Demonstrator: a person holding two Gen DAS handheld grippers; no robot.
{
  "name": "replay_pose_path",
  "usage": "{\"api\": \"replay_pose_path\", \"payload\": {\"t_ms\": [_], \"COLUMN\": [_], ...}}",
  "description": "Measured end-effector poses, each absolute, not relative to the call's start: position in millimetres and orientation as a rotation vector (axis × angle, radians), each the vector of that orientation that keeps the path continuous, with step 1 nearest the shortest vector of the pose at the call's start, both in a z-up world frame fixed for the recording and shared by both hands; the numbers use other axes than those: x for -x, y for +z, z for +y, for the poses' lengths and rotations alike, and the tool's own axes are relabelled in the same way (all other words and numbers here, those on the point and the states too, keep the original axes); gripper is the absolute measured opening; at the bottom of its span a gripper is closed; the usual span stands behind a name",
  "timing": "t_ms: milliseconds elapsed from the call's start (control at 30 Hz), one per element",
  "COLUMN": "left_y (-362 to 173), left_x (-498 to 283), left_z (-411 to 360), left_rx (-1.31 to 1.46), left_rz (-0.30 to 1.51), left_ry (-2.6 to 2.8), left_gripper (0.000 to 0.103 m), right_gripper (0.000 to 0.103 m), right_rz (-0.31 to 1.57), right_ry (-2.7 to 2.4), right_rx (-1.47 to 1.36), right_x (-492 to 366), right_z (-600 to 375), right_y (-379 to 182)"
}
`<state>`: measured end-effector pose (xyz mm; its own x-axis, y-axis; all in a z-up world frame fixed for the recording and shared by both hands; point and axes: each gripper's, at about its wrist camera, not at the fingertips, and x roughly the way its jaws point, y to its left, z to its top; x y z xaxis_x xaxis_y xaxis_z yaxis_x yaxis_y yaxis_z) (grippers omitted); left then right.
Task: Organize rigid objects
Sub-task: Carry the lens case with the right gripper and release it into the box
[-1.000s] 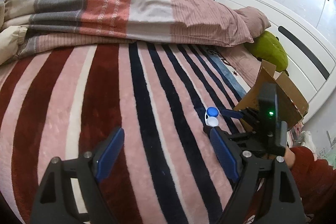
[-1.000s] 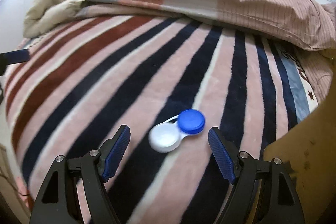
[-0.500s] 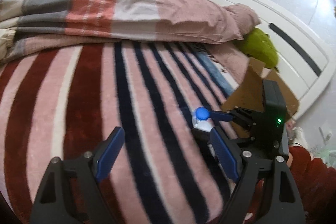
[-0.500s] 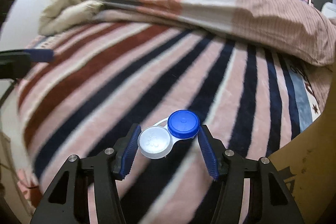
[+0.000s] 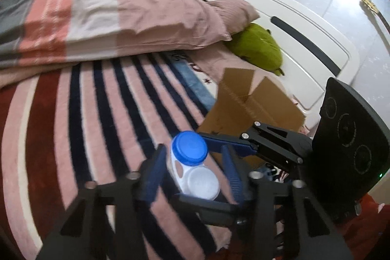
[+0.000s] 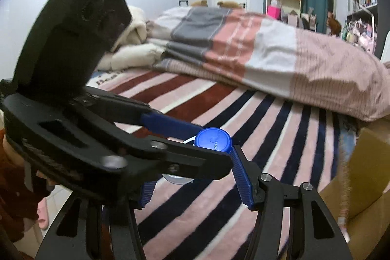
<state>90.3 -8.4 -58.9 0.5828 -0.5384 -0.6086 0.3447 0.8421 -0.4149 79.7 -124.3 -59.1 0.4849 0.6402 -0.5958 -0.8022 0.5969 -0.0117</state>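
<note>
Lens case [image 5: 192, 167] held off the striped blanket [image 5: 73, 128], both grippers crossing at it: left gripper [image 5: 192, 174] fingers close on its sides, right gripper [image 6: 195, 177] also clamped on it; likely a handover toward the cardboard box [image 5: 253, 106]. Long axis runs along left fingers, blue cap [image 6: 213, 139] farthest out

Both grippers: matte black frames, ribbed blue finger pads [image 5: 153, 177], silver screws at pivots. Right gripper [image 5: 220, 146] housing has three embossed circles, green LED lit. Operator's sleeve [image 5: 365, 230] dark red.
</note>
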Motion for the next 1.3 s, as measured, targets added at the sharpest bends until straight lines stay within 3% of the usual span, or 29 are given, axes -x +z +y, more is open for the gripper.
{"api": "replay_pose_path", "payload": {"t_ms": [33, 167, 1000, 1067, 1133, 1300], "left_y": [-56, -43, -26, -27, -26, -19], "left_x": [-92, -101, -175, -177, -175, -163], "left_z": [-14, -36, -200, -202, -199, -183], "left_rx": [0.251, 0.22, 0.07, 0.065, 0.068, 0.076], "left_rz": [0.794, 0.785, 0.849, 0.844, 0.826, 0.782], "left_ry": [-0.519, -0.541, -0.715, -0.68, -0.651, -0.57], "left_gripper": [0.03, 0.027, 0.028, 0.04, 0.067, 0.079], "right_gripper": [0.052, 0.052, 0.052, 0.059, 0.072, 0.072], "right_rz": [0.57, 0.555, 0.592, 0.601, 0.602, 0.623], "right_ry": [0.882, 0.854, 0.586, 0.57, 0.551, 0.558], "right_rx": [0.313, 0.3, 0.231, 0.241, 0.245, 0.215], "right_x": [-80, -87, -131, -132, -133, -135], "right_z": [-130, -154, -302, -305, -309, -314], "right_y": [-55, -46, -31, -32, -35, -37]}}
